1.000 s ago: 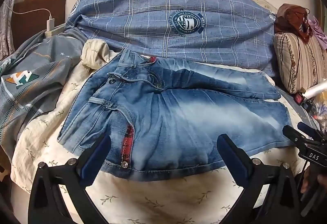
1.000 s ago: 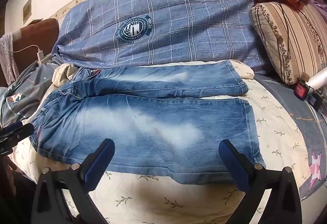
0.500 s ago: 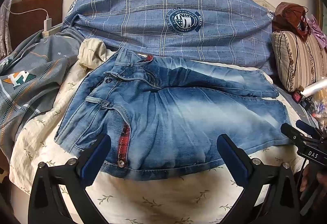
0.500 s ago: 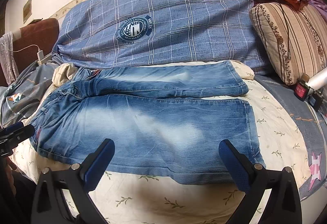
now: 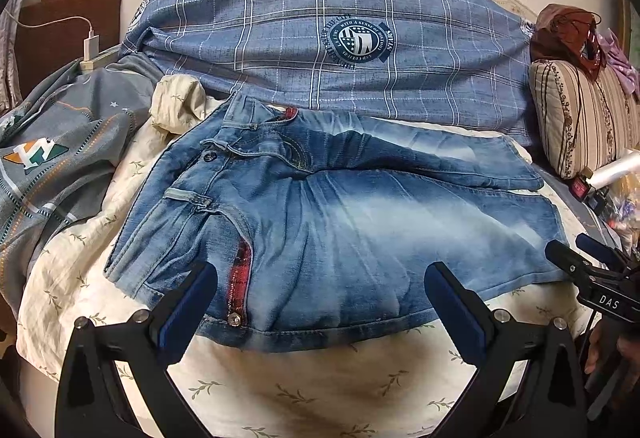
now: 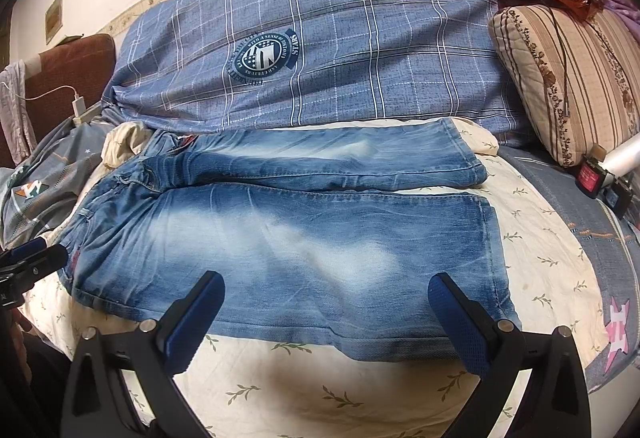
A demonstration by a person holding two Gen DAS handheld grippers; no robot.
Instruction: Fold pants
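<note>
The faded denim pants [image 5: 340, 222] lie flat on the cream leaf-print sheet [image 5: 304, 390] of the bed, waistband toward 9 o'clock and legs running toward 3 o'clock, side by side. The left tongs [image 5: 320, 306] hover spread wide above the near hem by the red plaid pocket trim [image 5: 240, 278], pinching nothing. The right tongs [image 6: 326, 318] are likewise spread wide over the near leg's lower edge, holding nothing. At 12 o'clock a blue checked pillow [image 6: 360, 50] touches the far leg; a striped cushion [image 6: 572, 78] sits at 2 o'clock.
</note>
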